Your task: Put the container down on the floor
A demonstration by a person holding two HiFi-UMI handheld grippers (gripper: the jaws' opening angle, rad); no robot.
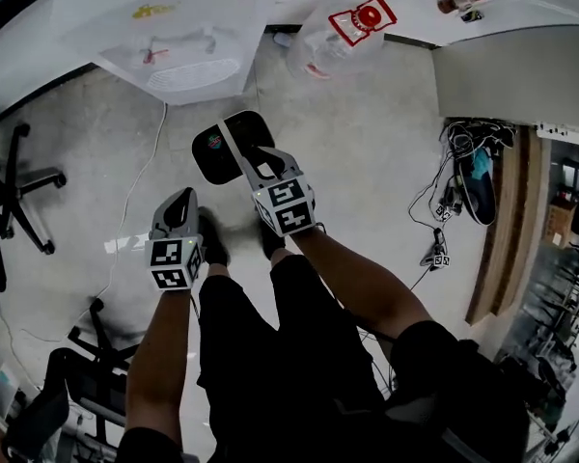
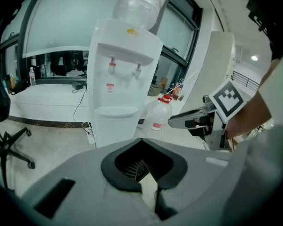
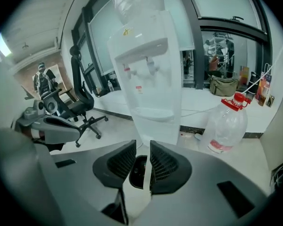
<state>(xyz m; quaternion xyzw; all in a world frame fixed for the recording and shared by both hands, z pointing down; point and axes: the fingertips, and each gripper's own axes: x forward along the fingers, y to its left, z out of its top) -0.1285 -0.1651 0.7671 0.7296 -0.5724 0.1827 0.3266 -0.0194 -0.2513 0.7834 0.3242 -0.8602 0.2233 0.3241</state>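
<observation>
The container (image 1: 210, 152) is black and rounded-square, with a small colourful mark on it. It looks to lie on the pale floor in front of the person's shoes (image 1: 212, 244). In the head view my right gripper (image 1: 230, 133) hangs over it and its fingers cover the container's middle. In the right gripper view the right gripper (image 3: 141, 147) has its jaws a little apart, with no thing pressed between the pads and only a dark patch showing low in the gap. My left gripper (image 1: 183, 196) is beside the left leg, and in its own view the left gripper (image 2: 141, 161) is shut on nothing.
A white water dispenser (image 1: 188, 41) stands just ahead, with a clear bottle with a red cap (image 1: 343, 32) on the floor to its right. An office chair (image 1: 24, 196) stands at the left. Cables (image 1: 444, 210) lie at the right by a white panel (image 1: 511, 75).
</observation>
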